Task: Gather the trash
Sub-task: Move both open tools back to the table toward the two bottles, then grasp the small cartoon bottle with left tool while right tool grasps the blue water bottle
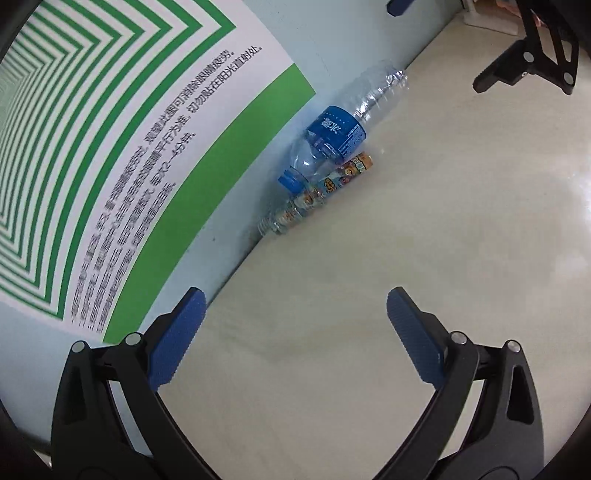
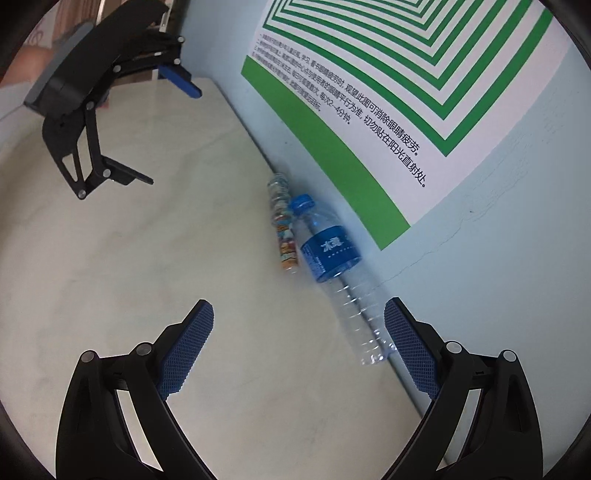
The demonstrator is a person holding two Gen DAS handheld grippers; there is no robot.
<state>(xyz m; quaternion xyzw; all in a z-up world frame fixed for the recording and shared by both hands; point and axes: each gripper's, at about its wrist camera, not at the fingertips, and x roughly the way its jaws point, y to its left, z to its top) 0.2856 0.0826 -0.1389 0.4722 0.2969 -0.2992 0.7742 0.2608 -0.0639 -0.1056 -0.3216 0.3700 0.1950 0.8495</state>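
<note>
An empty clear water bottle with a blue label and blue cap (image 1: pixel 334 134) lies on the pale table against the light blue wall; it also shows in the right wrist view (image 2: pixel 330 254). A small clear bottle with a colourful cartoon label (image 1: pixel 317 192) lies beside it, also seen in the right wrist view (image 2: pixel 284 229). My left gripper (image 1: pixel 295 325) is open and empty, well short of the bottles. My right gripper (image 2: pixel 299 332) is open and empty, its right finger near the water bottle's base. Each gripper shows in the other's view: the right one (image 1: pixel 524 62), the left one (image 2: pixel 110 96).
A green and white striped poster with Chinese text (image 1: pixel 122 147) hangs on the wall just above the table edge, also in the right wrist view (image 2: pixel 388 92). The cream table top (image 1: pixel 424 240) spreads out from the wall. A white object (image 1: pixel 487 18) stands at the far end.
</note>
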